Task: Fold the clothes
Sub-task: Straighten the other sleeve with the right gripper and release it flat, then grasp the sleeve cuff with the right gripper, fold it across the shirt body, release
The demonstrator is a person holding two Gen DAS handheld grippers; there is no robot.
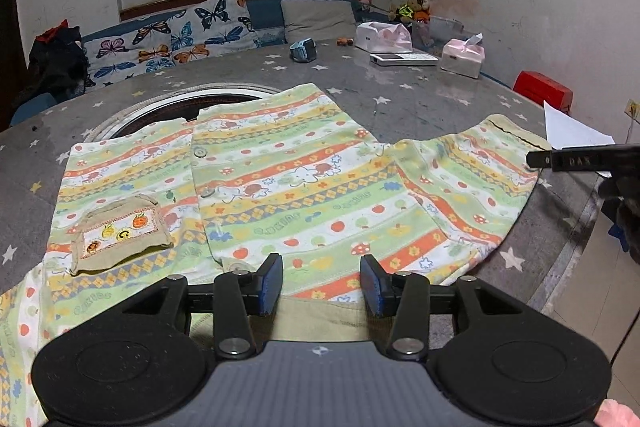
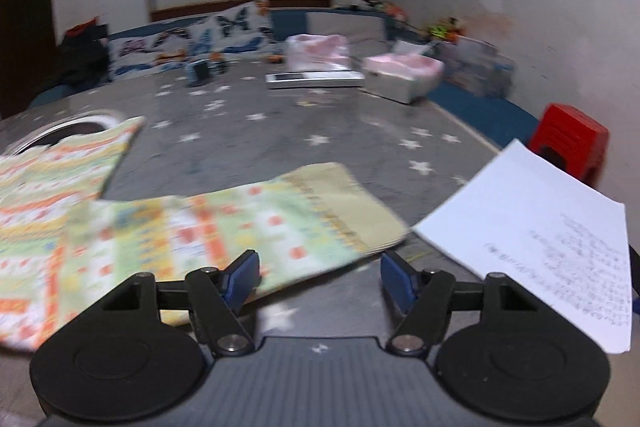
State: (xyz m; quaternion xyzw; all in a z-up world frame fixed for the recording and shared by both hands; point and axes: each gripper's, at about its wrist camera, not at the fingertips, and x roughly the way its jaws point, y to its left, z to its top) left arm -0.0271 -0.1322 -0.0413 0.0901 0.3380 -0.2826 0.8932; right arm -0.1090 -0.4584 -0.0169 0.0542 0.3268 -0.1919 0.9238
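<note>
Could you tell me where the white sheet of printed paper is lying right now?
In the right wrist view the printed paper lies at the table's right edge, just right of the striped shirt's sleeve cuff, with the red stool behind it.

Motion blur is smearing the striped, printed cotton garment (image 2: 208, 227); the picture's left edge is cutting it off. Writing on the white paper sheet (image 2: 540, 227) is staying too small to read.

A printed paper sheet (image 2: 532, 227) overhangs the star-patterned table (image 2: 320, 115), near a red stool (image 2: 572, 143).
</note>
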